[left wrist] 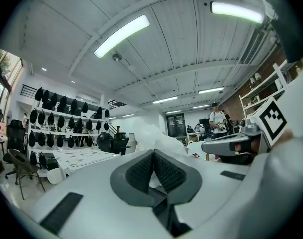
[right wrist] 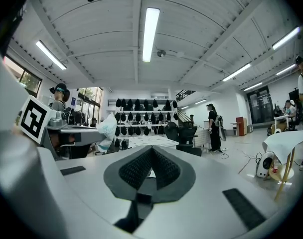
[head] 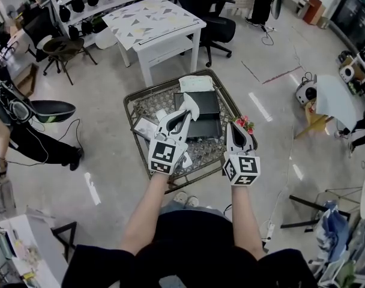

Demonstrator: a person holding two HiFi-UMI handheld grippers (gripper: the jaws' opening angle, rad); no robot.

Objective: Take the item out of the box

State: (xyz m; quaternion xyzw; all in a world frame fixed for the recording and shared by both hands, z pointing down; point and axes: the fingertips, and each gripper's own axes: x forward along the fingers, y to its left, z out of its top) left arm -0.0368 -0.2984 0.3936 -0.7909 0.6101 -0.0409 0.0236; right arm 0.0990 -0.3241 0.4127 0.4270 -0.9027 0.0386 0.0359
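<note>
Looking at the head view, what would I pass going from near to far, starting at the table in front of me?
Near rim of the wire table → black box → white table → helmets.

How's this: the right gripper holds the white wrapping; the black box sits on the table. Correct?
No: the left gripper holds the white wrapping, as the head view shows; the right gripper is empty. The black box is on the table.
</note>
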